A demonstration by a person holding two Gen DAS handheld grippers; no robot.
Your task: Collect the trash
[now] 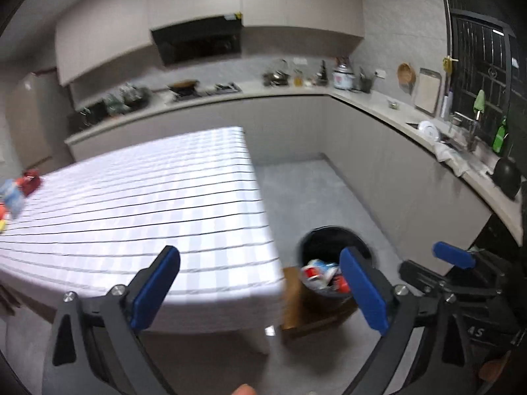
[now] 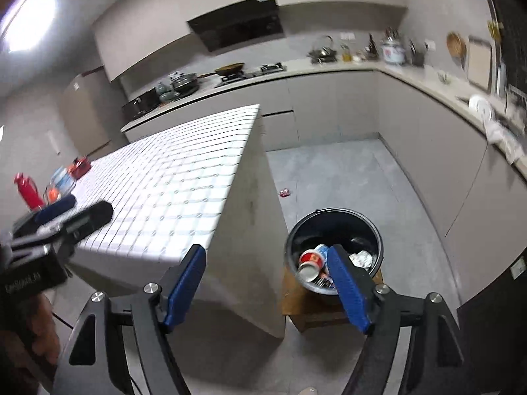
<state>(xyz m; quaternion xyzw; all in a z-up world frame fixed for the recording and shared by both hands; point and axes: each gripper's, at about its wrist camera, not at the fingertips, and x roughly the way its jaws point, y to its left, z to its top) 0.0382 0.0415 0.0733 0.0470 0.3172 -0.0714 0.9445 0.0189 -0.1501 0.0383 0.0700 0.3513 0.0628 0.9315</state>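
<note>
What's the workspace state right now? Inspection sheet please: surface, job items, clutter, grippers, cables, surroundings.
Surface: checked tablecloth on the table, mostly bare.
Job's things: black bin on the floor beside the table, holding cups and wrappers; small red wrapper on the floor beyond it.
Clutter: red and blue items at the table's far left edge, blurred.
Grippers: left gripper open, nothing between its fingers; right gripper open, likewise.
Cables: nothing seen.
Surroundings: kitchen counter with cookware, sink at right.
</note>
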